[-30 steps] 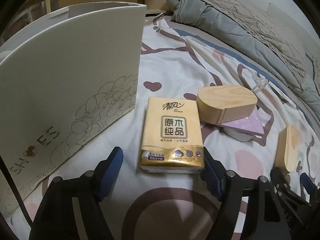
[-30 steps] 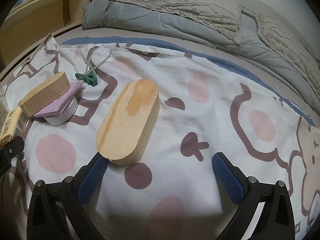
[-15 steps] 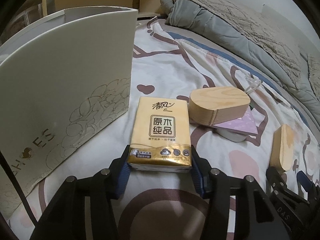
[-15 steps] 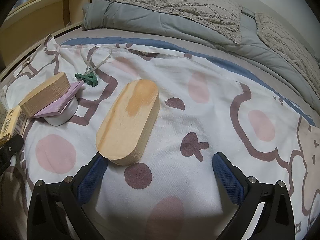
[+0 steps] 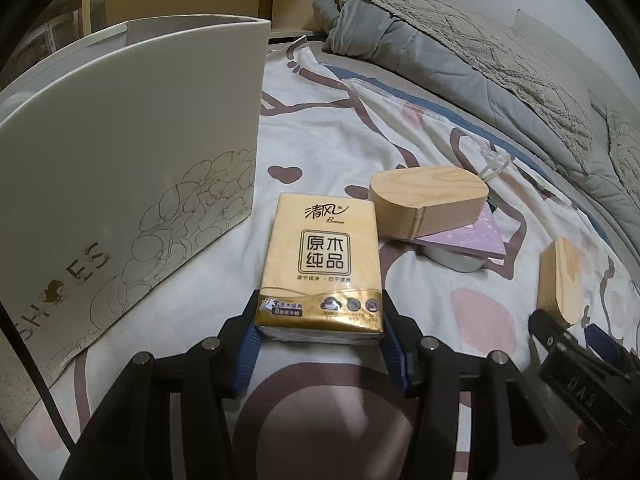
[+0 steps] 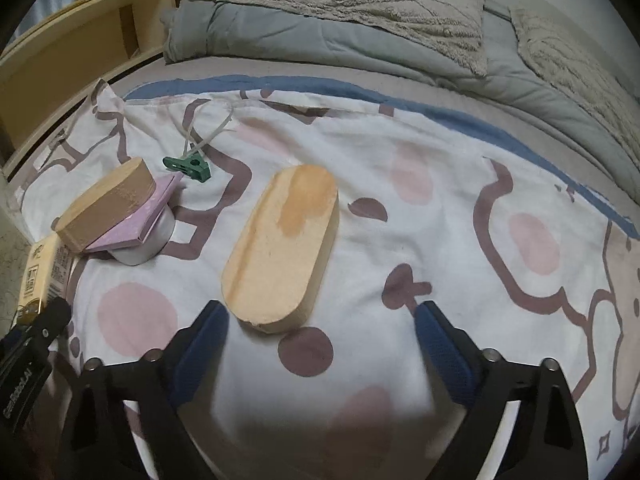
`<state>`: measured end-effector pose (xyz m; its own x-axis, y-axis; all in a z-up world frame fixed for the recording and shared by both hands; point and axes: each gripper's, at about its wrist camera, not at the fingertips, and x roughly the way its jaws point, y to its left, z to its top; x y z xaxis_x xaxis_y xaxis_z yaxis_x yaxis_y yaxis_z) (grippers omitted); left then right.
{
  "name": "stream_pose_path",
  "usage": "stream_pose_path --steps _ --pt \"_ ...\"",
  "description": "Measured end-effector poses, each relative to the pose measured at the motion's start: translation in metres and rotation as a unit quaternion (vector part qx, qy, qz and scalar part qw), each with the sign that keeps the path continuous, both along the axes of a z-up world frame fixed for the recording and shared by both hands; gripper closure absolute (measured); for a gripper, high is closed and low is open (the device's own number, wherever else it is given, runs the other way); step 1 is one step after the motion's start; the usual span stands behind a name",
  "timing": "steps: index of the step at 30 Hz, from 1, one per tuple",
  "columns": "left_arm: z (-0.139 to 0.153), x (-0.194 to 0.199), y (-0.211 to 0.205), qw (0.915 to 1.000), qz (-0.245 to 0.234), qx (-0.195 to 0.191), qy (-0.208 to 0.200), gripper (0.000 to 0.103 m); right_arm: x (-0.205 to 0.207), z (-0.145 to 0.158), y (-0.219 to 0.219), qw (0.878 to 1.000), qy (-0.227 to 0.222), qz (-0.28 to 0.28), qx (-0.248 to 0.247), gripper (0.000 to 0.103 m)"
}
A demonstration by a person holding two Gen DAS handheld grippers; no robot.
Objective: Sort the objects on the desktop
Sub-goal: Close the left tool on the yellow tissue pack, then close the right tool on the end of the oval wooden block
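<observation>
Tissue pack (image 5: 320, 268): gold wrapper, lying flat on the sheet, near end now pinched between your left gripper (image 5: 320, 334) pads. A second ago those jaws stood wide on either side of it; half a second ago they had come in against its sides, and they have held that squeeze since. Grasp looks made. The pack has not left the sheet yet, so the lift is the step in hand.

Right gripper (image 6: 320, 328): jaws were at full spread through the last second and are closing at this moment. The near end of the oval wooden block (image 6: 282, 252) sits between them, closer to the left pad, not touched by either. No grip there yet.

Outward from the left gripper: white shoe box (image 5: 132, 168) stands just to the left of the pack, printed with flowers and lettering. It is the likely bin, though you cannot see inside it. To the right, a second wooden block (image 5: 430, 200) rests on a pink notepad (image 5: 474, 238), which sits on a small white tub (image 5: 454, 260). A green clip (image 6: 188, 166) with a pale cord lies behind that stack.

Surface: a bed, white sheet (image 6: 440, 220) with brown and pink cartoon shapes, soft and slightly rumpled. Grey quilt (image 6: 320, 40) bunched along the far side, wooden shelving (image 6: 72, 64) beyond. Dim light.
</observation>
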<state>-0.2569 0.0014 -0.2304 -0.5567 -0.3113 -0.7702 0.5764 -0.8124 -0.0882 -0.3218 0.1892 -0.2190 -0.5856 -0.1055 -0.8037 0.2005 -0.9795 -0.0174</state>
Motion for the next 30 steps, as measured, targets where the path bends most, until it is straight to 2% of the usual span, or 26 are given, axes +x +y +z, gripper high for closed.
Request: stream_pose_path --steps 3,7,10,13,14,30 --pt "0.0 0.0 0.0 1.0 0.0 0.0 0.0 0.051 -0.003 0.004 0.001 1.0 -0.005 0.007 -0.021 0.015" --pt "0.0 0.0 0.001 1.0 -0.001 0.001 -0.001 0.051 -0.008 0.01 -0.001 0.999 -0.012 0.011 -0.033 0.033" --pt "0.0 0.002 0.004 1.0 -0.003 0.002 -0.002 0.051 -0.011 0.012 -0.007 0.999 -0.014 0.008 -0.03 0.039" --pt "0.001 0.005 0.006 1.0 -0.008 0.005 -0.002 0.051 -0.01 0.01 -0.013 1.0 -0.01 0.01 -0.014 0.057" --pt "0.001 0.006 0.007 0.9999 -0.011 0.004 -0.003 0.051 -0.008 0.01 -0.013 1.0 -0.009 0.015 -0.019 0.06" --pt "0.005 0.028 0.029 0.9984 -0.053 0.002 -0.02 0.051 0.041 0.017 -0.002 0.999 -0.032 0.036 -0.007 0.062"
